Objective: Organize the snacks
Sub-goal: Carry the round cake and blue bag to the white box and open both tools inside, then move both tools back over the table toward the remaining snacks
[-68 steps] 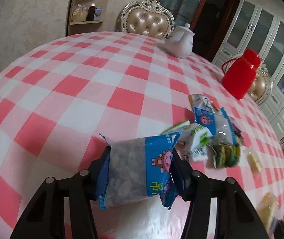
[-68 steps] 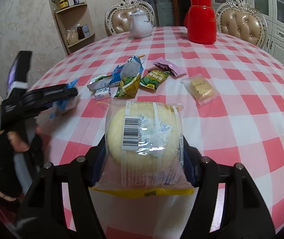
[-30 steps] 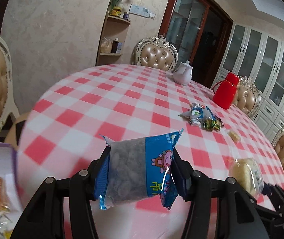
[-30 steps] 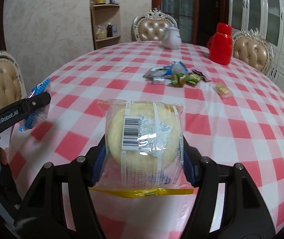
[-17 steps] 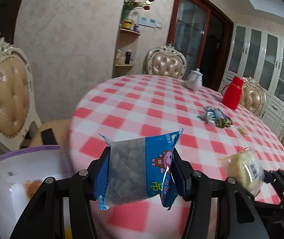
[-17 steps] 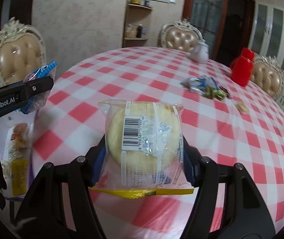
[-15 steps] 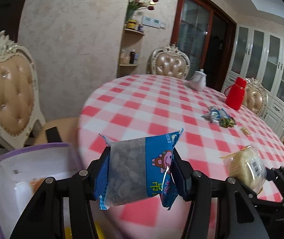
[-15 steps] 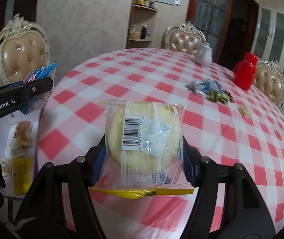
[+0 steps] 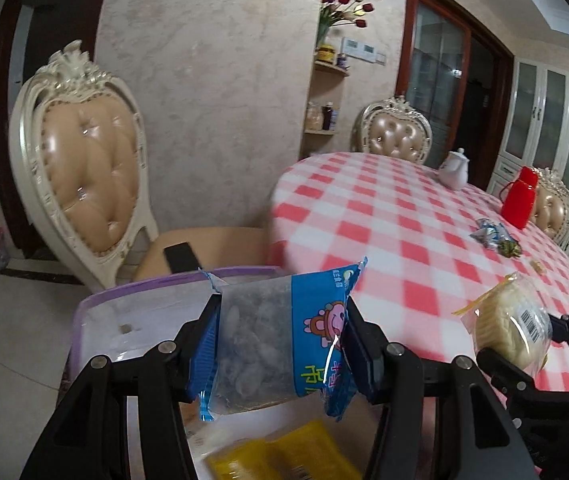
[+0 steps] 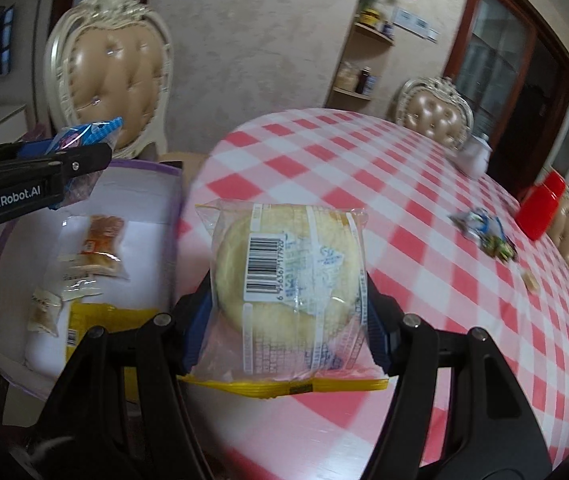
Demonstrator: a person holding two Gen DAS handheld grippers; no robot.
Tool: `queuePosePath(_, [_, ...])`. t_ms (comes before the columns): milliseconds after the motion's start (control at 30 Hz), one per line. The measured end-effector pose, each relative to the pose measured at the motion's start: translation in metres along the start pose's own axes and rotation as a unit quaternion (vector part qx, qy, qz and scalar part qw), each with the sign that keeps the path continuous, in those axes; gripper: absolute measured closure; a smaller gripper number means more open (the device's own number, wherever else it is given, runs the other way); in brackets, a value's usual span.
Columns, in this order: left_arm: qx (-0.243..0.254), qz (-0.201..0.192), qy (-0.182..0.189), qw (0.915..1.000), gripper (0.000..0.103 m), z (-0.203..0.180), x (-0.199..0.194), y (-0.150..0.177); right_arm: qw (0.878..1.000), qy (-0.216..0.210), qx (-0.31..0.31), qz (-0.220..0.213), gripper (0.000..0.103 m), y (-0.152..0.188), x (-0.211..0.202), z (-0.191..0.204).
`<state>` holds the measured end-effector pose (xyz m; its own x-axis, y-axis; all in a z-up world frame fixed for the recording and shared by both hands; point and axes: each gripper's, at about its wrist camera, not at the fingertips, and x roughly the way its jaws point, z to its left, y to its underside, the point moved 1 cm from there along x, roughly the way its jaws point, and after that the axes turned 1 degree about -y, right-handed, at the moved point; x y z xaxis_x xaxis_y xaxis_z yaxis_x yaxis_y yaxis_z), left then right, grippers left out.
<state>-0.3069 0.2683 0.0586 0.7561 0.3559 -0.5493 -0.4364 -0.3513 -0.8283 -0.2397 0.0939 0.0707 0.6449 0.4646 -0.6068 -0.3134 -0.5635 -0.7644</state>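
My left gripper [image 9: 280,340] is shut on a blue and clear snack packet [image 9: 276,340] and holds it above a white bin with a purple rim [image 9: 96,308]. My right gripper [image 10: 288,300] is shut on a clear-wrapped round cake [image 10: 288,272] over the table's near edge, right of the bin [image 10: 152,200]. The cake also shows in the left wrist view [image 9: 508,328]. The left gripper [image 10: 84,156] shows in the right wrist view over the bin. Several wrapped snacks [image 10: 96,248] lie inside the bin.
A round table with a red and white checked cloth [image 10: 364,184] holds a small pile of snacks [image 10: 484,236], a red jug [image 10: 540,204] and a white teapot [image 9: 454,170]. A padded chair [image 9: 84,168] stands behind the bin.
Both grippers have swung left off the table with their snacks. The bin has come fully into view under the left gripper.
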Motion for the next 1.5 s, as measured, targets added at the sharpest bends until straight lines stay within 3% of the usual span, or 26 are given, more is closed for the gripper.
queuePosePath(200, [-0.007,0.023,-0.041,0.9989,0.046,0.041,0.008,0.014,0.998,-0.047,-0.028,0.000,0.035,-0.010,0.007,0.043])
queuePosePath(433, [-0.019,0.033,-0.086,0.9956,0.046,0.078,0.011,0.023,0.989,-0.135,-0.057,0.021,0.035,-0.012,0.024,0.094])
queuePosePath(767, [-0.015,0.046,-0.095,0.9943,0.046,0.086,0.021,0.028,0.981,-0.168,-0.086,0.046,0.035,-0.002,0.040,0.128])
queuePosePath(867, [-0.017,0.051,-0.099,0.9936,0.043,0.086,0.021,0.029,0.979,-0.184,-0.078,0.050,0.033,-0.002,0.037,0.125])
queuePosePath(1000, [-0.012,0.048,-0.114,0.9923,0.039,0.081,0.020,0.027,0.979,-0.188,-0.069,0.032,0.020,-0.002,0.029,0.119])
queuePosePath(1233, [0.016,0.032,-0.131,0.9908,0.036,0.057,0.012,0.020,0.983,-0.181,-0.034,0.020,0.020,0.002,0.025,0.083])
queuePosePath(1400, [0.043,0.039,-0.131,0.9897,0.036,0.026,0.015,0.012,0.987,-0.160,0.008,0.004,0.020,0.007,0.017,0.029])
queuePosePath(1500, [0.066,0.037,-0.113,0.9907,0.029,-0.011,0.019,-0.001,0.993,-0.113,0.029,-0.012,0.018,0.013,0.008,-0.026])
